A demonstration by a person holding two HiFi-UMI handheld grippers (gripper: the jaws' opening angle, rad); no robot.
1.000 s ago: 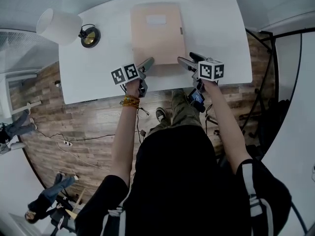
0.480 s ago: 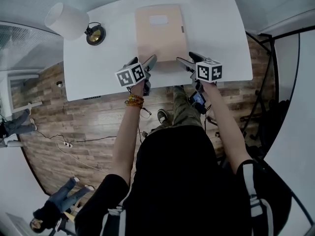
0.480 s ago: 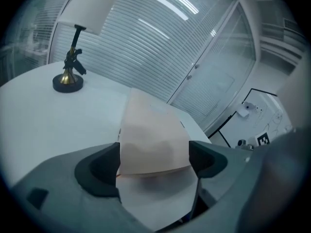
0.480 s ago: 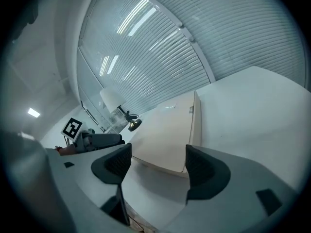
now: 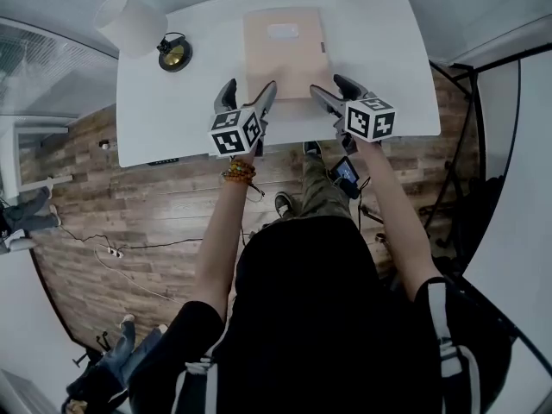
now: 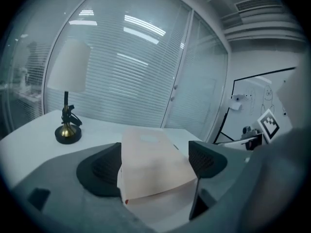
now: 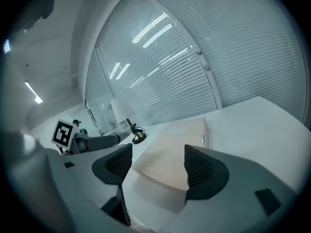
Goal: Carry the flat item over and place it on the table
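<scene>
- The tan folder [image 5: 285, 50] lies flat on the white bench [image 5: 388, 59], mid-width.
- The left gripper [image 5: 248, 90] sits at its near left corner, jaws apart, gripping nothing.
- The right gripper [image 5: 329, 87] sits at the near right corner, jaws likewise apart.
- A lamp [image 5: 138, 20] stands far left.

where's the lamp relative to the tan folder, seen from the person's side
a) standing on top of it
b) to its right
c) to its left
c: in the head view the lamp stands at the far left corner of the table, left of the tan folder and apart from it.
</scene>
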